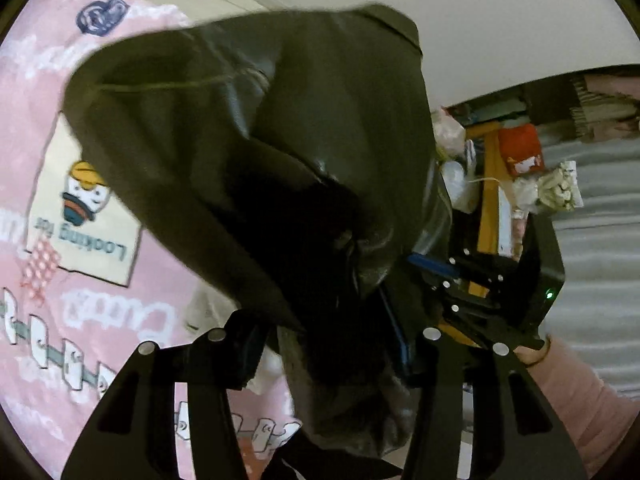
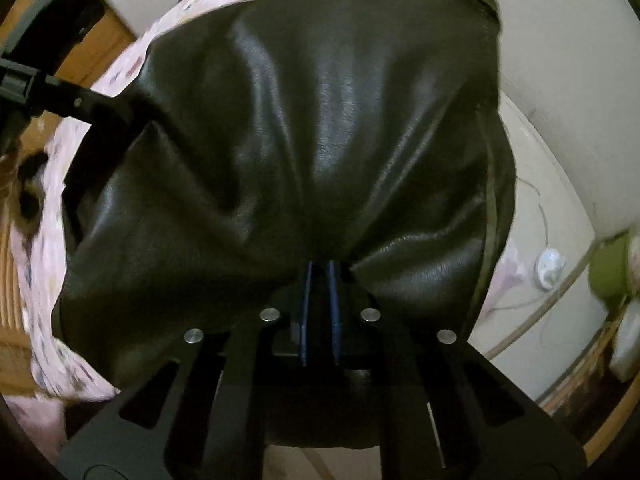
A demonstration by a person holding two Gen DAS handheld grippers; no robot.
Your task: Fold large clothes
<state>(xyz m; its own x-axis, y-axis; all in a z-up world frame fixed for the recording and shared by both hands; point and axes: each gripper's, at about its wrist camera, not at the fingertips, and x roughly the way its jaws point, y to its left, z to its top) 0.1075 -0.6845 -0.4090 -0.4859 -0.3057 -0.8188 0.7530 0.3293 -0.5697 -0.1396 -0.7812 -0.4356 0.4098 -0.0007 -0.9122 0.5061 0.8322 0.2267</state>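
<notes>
A large black leather-like garment (image 2: 320, 152) hangs lifted above a pink patterned bedspread (image 2: 44, 240). My right gripper (image 2: 320, 276) is shut on a bunched fold of it, blue pads close together. In the left wrist view the same garment (image 1: 260, 140) drapes over and between my left gripper's fingers (image 1: 332, 360), which stand well apart; whether they pinch it is hidden by the fabric. The right gripper (image 1: 480, 292) shows beside the garment in the left wrist view. The left gripper (image 2: 48, 88) shows at the garment's left edge in the right wrist view.
The pink bedspread (image 1: 100, 240) with cartoon prints lies below. A white wall (image 2: 560, 60) is behind. Cluttered shelves with bags (image 1: 520, 168) and grey bedding stand at the right. A wooden bed frame (image 2: 24, 320) shows at left, a white cable and round plug (image 2: 550, 270) at right.
</notes>
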